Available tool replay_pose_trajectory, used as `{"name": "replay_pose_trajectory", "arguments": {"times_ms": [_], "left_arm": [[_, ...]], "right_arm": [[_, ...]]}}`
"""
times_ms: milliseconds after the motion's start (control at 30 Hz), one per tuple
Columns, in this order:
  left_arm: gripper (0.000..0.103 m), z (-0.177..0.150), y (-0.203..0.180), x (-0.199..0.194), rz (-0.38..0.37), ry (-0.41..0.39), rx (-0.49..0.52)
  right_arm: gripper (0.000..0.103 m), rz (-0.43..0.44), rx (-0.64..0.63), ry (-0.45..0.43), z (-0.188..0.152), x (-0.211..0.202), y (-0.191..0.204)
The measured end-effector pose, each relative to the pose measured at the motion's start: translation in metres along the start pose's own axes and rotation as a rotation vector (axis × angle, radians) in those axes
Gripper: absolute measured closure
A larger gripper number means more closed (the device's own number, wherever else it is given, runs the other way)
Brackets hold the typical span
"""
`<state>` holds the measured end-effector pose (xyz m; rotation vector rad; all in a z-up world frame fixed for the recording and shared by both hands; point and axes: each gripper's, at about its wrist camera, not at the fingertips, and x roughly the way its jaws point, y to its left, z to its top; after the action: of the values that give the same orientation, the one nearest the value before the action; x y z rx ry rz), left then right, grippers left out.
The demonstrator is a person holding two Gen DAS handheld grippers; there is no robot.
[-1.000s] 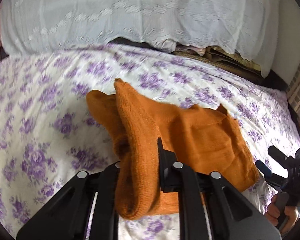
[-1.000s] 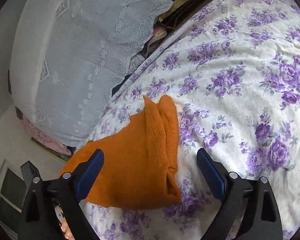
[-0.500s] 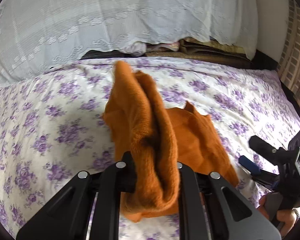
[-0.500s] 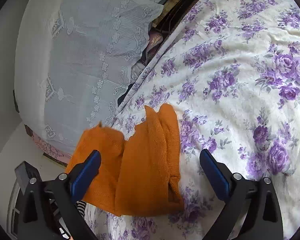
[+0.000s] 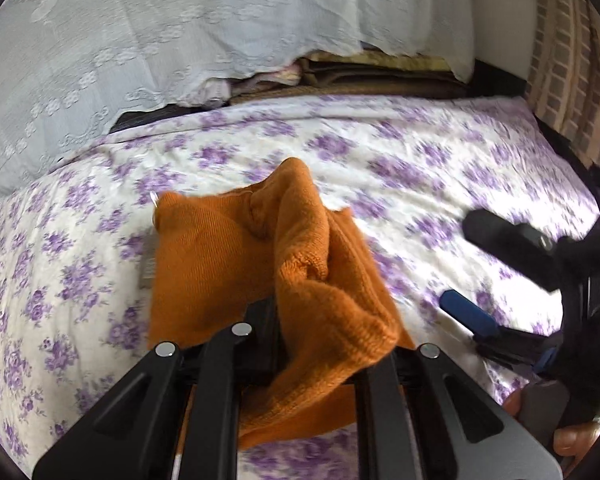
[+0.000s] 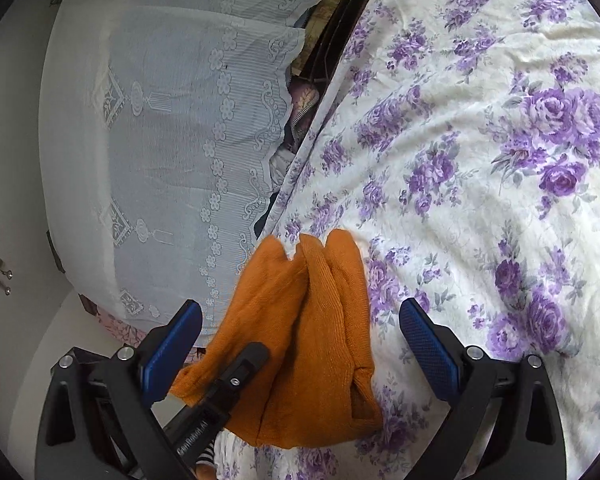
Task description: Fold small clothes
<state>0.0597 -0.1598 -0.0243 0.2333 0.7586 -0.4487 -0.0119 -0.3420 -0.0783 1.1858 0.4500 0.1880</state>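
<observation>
Since the earlier frame the left gripper [image 5: 300, 344] had carried its pinched edge of the orange knit garment [image 5: 236, 256] across the body of the piece, toward the right gripper's side; the lifted flap, which had stood up over the cloth, now draped further over. The right gripper [image 6: 300, 344] had barely shifted.

Nearest, in the left wrist view, the left jaws were pressed together on a bunched, thick hem of the garment, cloth spilling over and between the black fingers. In the right wrist view the blue pads [image 6: 428, 344] stood wide apart, nothing between them; the garment lay ahead of them, not touched by them.

The garment sat on the floral bedsheet [image 5: 440, 184], part flat, part raised in the left grip. Farther off, the white lace cover [image 5: 180, 32] draped over stacked bedding at the bed's far edge.

Progress, as a judgement: one fold was mid-way, the flap carried over but not laid down or released. Left to do: drop the edge flat, smooth it, probably another fold. No other finished clothes were visible.
</observation>
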Motion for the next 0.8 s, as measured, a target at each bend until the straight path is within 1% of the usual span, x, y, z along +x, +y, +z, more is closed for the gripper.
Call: {"name": "replay_pose_trajectory", "arguments": {"times_ms": [33,133,167,233,267,300,333,367,400,467,500,600,700,800], "left_arm": [[0.092,-0.004,-0.007,0.003,0.003,0.006,0.023],[0.091,-0.019,-0.026,0.013,0.048,0.017,0.114],[0.09,-0.024,-0.028,0.016,0.062,0.016,0.132],[0.086,-0.025,-0.029,0.015,0.065,0.011,0.135],[0.075,-0.024,-0.028,0.013,0.045,0.013,0.132],[0.057,-0.023,-0.027,0.01,0.018,0.021,0.128],[0.047,-0.023,-0.027,0.006,-0.011,0.027,0.125],[0.027,-0.023,-0.027,0.0,-0.032,0.023,0.123],[0.016,-0.024,-0.025,-0.01,-0.04,0.001,0.124],[0.013,-0.026,-0.022,-0.025,-0.035,-0.032,0.138],[0.01,-0.027,-0.019,-0.03,-0.041,-0.033,0.14],[0.009,-0.028,0.001,-0.044,-0.053,-0.042,0.099],[0.008,-0.025,0.036,-0.052,-0.03,-0.061,0.005],[0.008,-0.019,0.069,-0.045,0.005,-0.044,-0.122]], "right_arm": [[0.004,0.001,0.001,0.0,0.0,0.0,0.0],[0.004,0.007,0.007,0.0,0.0,-0.001,-0.001],[0.004,0.01,0.009,0.001,0.0,-0.001,-0.001],[0.004,0.011,0.012,0.004,0.0,-0.001,-0.001],[0.004,0.011,0.012,0.006,0.001,-0.001,-0.002],[0.004,0.01,0.012,0.008,0.001,-0.001,-0.002],[0.004,0.01,0.013,0.009,0.001,-0.001,-0.002],[0.004,0.011,0.014,0.009,0.0,-0.001,-0.002],[0.004,0.013,0.016,0.009,0.0,-0.002,-0.002],[0.004,0.016,0.021,0.011,0.0,-0.002,-0.003],[0.004,0.017,0.025,0.008,-0.001,-0.003,-0.002],[0.004,0.024,0.033,0.018,0.0,-0.004,-0.002],[0.004,0.034,0.03,0.015,-0.002,-0.009,0.005],[0.004,0.106,-0.04,0.032,-0.004,-0.011,0.027]]}}
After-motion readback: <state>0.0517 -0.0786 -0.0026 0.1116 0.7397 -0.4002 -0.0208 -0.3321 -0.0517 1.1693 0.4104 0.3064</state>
